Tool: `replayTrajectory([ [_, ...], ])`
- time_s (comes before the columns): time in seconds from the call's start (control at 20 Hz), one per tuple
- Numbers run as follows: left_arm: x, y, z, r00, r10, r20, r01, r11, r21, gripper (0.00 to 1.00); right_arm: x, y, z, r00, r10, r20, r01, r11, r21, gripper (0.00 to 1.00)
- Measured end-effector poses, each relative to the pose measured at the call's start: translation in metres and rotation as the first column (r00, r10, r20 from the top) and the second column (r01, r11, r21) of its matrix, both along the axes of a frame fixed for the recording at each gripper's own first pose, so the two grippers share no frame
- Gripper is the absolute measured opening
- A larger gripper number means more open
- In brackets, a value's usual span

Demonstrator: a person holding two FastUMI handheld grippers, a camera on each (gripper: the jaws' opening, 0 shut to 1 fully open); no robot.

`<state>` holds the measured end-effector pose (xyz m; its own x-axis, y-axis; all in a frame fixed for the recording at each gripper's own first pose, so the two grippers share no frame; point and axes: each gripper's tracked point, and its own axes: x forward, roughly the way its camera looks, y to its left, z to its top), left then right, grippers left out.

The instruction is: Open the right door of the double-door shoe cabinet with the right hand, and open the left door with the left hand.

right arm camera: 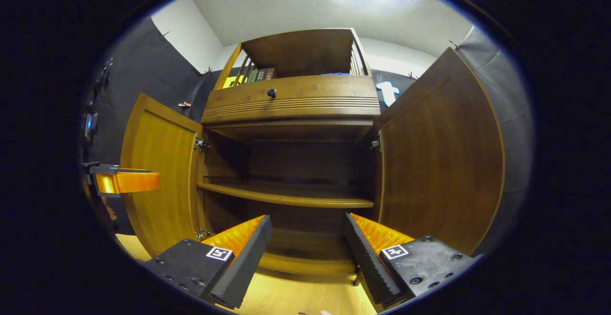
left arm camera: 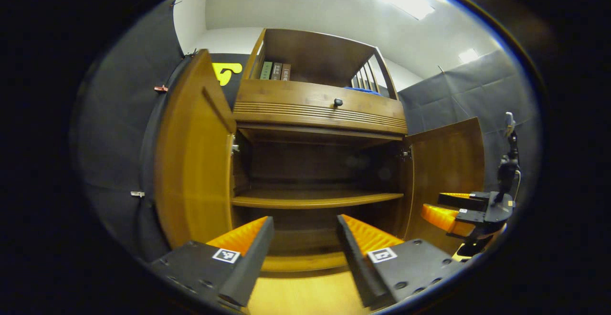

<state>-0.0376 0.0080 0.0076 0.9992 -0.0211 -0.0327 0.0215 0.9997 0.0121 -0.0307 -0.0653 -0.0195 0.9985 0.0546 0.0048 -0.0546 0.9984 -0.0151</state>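
Observation:
The wooden shoe cabinet (left arm camera: 320,110) stands in front of me with both doors swung wide. In the left gripper view its left door (left arm camera: 193,162) hangs close on the left and its right door (left arm camera: 446,167) farther off. My left gripper (left arm camera: 305,236) is open, with nothing between its fingers, facing the dark inside shelf (left arm camera: 315,199). The right gripper (left arm camera: 453,210) shows at the right of that view. In the right gripper view my right gripper (right arm camera: 308,238) is open and empty before the cabinet (right arm camera: 291,100), between the left door (right arm camera: 160,172) and right door (right arm camera: 439,162). The left gripper (right arm camera: 126,181) shows at the left edge.
A drawer with a dark round knob (left arm camera: 338,101) sits above the open compartment. Books (left arm camera: 276,70) stand in the top shelf, beside something blue (left arm camera: 363,90). The floor (left arm camera: 305,291) in front is light wood. Dark cloth walls close in on both sides.

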Motion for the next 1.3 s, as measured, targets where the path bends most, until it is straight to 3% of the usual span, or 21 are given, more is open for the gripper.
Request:
replayTrajectory([
  [0.05, 0.006, -0.001, -0.001, 1.000, 0.003, 0.001, -0.003, 1.000, -0.002, 0.94, -0.001, -0.002, -0.001, 1.000, -0.003, -0.004, 0.003, 1.000, -0.003, 0.99],
  [0.15, 0.018, -0.004, -0.002, 0.999, 0.033, 0.003, -0.033, 0.999, 0.016, 0.96, -0.002, -0.003, 0.000, 1.000, -0.001, -0.012, 0.001, 1.000, 0.010, 0.97],
  [0.3, 0.026, -0.008, -0.005, 0.998, 0.063, 0.006, -0.063, 0.997, 0.041, 0.96, 0.002, -0.010, 0.005, 1.000, -0.013, -0.012, 0.013, 1.000, 0.029, 0.97],
  [1.3, 0.036, -0.009, -0.018, 0.999, 0.043, 0.004, -0.043, 0.999, 0.021, 0.96, 0.015, 0.006, 0.002, 1.000, 0.024, -0.020, -0.024, 1.000, 0.001, 0.97],
])
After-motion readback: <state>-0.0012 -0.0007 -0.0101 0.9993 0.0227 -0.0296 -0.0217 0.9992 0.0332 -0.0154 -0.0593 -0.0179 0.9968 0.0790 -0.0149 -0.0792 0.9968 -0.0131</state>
